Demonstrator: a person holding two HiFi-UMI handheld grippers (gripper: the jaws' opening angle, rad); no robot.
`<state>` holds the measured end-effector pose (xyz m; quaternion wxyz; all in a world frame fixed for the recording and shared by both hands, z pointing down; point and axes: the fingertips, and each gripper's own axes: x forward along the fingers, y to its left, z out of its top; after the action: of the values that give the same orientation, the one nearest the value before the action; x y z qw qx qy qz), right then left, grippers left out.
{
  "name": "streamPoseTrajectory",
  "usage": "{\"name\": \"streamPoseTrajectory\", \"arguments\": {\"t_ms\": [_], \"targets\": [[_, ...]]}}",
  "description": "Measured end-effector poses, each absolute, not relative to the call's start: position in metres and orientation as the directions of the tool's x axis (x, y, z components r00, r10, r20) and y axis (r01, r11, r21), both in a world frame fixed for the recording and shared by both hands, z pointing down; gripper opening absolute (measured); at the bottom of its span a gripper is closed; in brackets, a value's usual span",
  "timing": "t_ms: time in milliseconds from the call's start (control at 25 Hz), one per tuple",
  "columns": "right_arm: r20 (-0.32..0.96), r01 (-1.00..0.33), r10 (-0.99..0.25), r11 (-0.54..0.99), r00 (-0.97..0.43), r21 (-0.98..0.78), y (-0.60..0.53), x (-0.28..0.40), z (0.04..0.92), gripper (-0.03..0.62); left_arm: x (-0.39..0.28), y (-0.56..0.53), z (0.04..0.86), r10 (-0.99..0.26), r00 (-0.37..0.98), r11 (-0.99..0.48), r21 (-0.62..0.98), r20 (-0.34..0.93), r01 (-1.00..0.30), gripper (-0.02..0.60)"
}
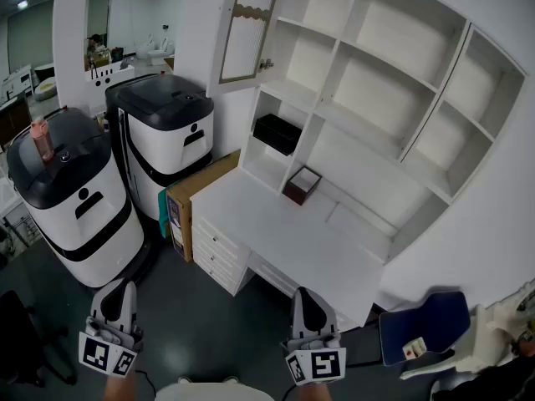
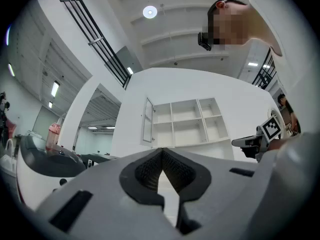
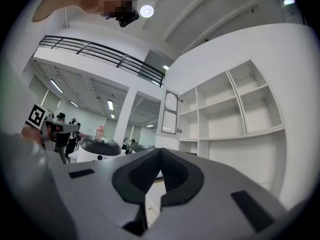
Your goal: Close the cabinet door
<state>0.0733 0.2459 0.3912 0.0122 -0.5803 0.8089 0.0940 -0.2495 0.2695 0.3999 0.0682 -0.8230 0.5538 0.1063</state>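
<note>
Up at the top left corner of the white shelf unit (image 1: 393,90), the glass-paned cabinet door (image 1: 245,28) stands swung out from the compartment it covers, high above the white desk (image 1: 276,241). Both tools sit low and well apart from it: the left gripper (image 1: 119,295) and the right gripper (image 1: 308,301) each have their jaws pressed together with nothing between them. Closing it well probably means raising one gripper to the door's free edge, away from the hinge, and pushing the frame rather than the pane, gently enough to seat it without slamming.
</note>
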Motion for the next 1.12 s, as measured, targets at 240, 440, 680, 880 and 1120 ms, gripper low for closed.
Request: {"name": "streamPoseTrajectory", "arguments": {"t_ms": [240,440,680,880,1120], "targets": [[-0.128,-0.942,-0.938,0.304,-0.322,0.139,0.243,0.079,0.39,-0.002,-0.243,0.264,0.399,-0.895,0.37,-0.386,0.013,-0.248,-0.923,0.005],[-0.142,-0.944,-0.933,0.32,-0.329,0.085,0.241,0.087,0.391,-0.002,-0.236,0.262,0.397,-0.891,0.374,-0.39,0.013,-0.255,-0.921,0.005],[-0.156,-0.939,-0.926,0.337,-0.344,0.065,0.238,0.101,0.39,-0.002,-0.237,0.258,0.389,-0.898,0.331,-0.354,0.027,-0.292,-0.935,0.009],[-0.16,-0.936,-0.923,0.348,-0.351,0.051,0.237,0.118,0.398,-0.002,-0.235,0.252,0.388,-0.908,0.303,-0.33,0.048,-0.289,-0.943,0.136],[-0.144,-0.931,-0.921,0.363,-0.363,0.024,0.228,0.132,0.412,-0.002,-0.234,0.243,0.393,-0.925,0.264,-0.289,0.053,-0.273,-0.956,0.282]]}}
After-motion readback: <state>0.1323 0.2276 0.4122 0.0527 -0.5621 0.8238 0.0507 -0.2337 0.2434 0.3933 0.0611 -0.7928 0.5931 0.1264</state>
